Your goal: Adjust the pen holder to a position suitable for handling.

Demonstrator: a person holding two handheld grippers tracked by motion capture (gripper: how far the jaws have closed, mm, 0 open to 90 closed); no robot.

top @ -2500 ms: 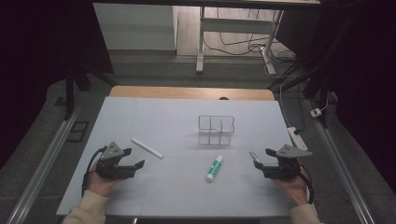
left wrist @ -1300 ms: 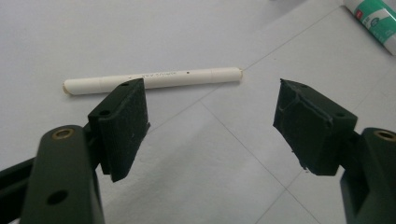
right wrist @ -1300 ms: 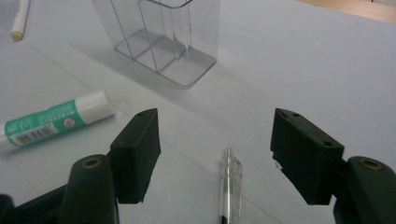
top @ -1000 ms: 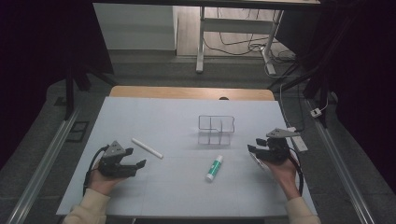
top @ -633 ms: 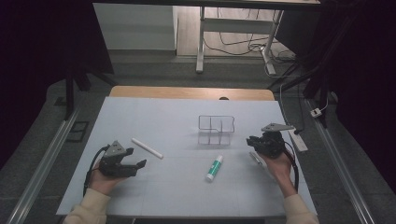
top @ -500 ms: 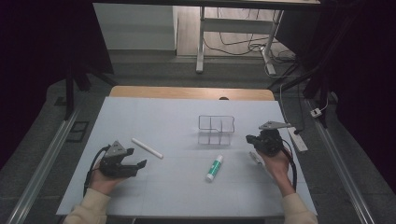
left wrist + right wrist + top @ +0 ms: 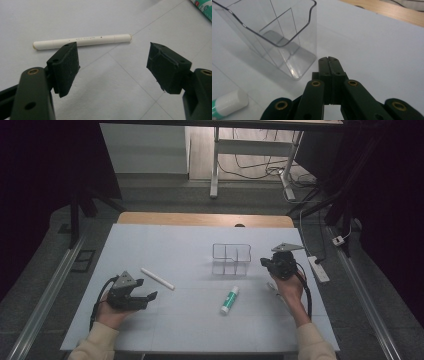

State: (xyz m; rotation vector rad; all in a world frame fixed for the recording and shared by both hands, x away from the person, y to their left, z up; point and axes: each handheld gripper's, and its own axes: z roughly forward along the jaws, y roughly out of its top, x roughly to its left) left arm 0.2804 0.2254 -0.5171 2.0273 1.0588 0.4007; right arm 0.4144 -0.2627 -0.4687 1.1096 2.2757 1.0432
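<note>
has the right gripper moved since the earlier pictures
Yes. The right gripper has moved up the high view, away from the person, and now sits beside the clear organizer, its jaws shut on nothing.

One clear divided organizer (image 7: pixel 231 258) just beside right tongs (image 7: pixel 264 264). One white marker (image 7: pixel 157 278) ahead of left tongs (image 7: pixel 148 297). One green-white tube (image 7: pixel 229 300) between tongs. Two tongs.

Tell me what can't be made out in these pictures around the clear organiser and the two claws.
- White pen: its printed text is too small to read in the left gripper view.
- Green-and-white tube: cut off by the frame's edge in the right gripper view, label unreadable.
- Clear organiser: far side cut off by the top edge.
- Slim object on the table: the right hand hides part; unidentifiable.
</note>
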